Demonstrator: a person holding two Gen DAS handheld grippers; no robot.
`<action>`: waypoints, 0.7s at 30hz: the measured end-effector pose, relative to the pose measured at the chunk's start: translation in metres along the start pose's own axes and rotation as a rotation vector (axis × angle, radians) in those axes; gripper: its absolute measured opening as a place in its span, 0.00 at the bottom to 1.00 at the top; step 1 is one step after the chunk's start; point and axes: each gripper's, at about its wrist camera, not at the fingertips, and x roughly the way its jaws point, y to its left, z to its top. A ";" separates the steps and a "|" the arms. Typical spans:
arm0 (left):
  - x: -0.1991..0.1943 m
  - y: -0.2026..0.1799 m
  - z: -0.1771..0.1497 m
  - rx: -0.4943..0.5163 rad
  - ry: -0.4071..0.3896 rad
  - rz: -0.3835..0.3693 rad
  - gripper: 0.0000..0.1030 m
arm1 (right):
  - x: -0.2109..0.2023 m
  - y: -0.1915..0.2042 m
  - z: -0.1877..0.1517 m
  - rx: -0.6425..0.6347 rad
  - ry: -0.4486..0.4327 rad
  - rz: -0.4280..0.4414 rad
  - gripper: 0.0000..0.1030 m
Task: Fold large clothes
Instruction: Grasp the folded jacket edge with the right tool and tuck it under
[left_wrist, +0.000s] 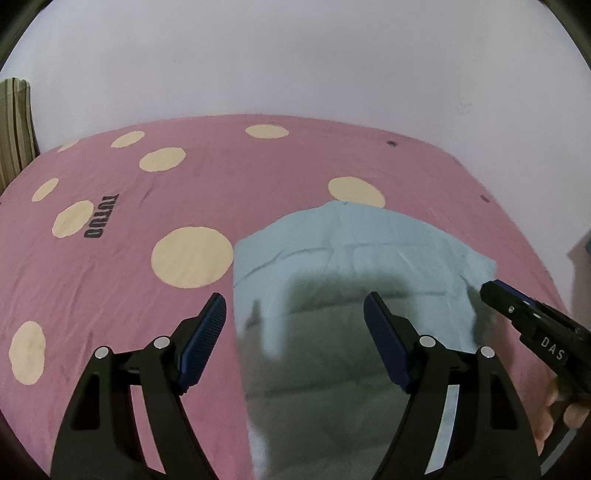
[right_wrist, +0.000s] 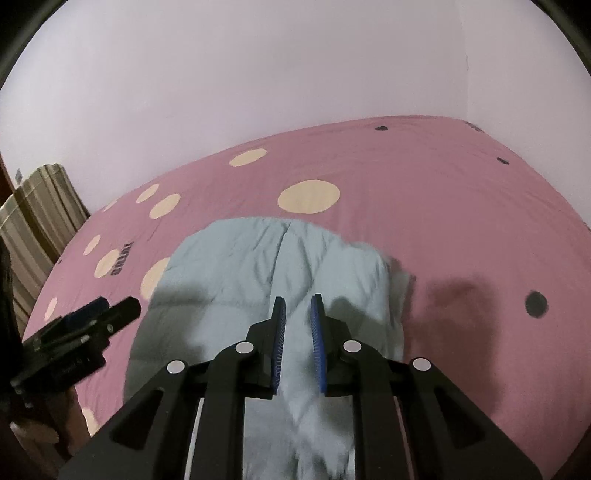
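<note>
A light blue garment lies partly folded on the pink bed sheet; it also shows in the right wrist view. My left gripper is open and empty, hovering over the garment's left edge. My right gripper has its jaws close together with a bunch of the blue cloth between them, lifted off the bed. From the left wrist view the right gripper sits at the garment's right edge. The left gripper shows at the left in the right wrist view.
The bed sheet has cream dots and dark dots. A striped pillow stands at the bed's far left against the pale wall. The bed's near left edge drops off below.
</note>
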 end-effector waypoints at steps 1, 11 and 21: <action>0.007 -0.001 0.001 0.003 0.012 0.006 0.75 | 0.008 -0.001 0.001 -0.001 0.011 -0.015 0.14; 0.065 -0.003 -0.020 0.012 0.128 0.041 0.79 | 0.067 -0.017 -0.020 0.023 0.101 -0.057 0.14; 0.085 -0.007 -0.025 0.024 0.152 0.068 0.81 | 0.086 -0.020 -0.031 0.013 0.098 -0.070 0.14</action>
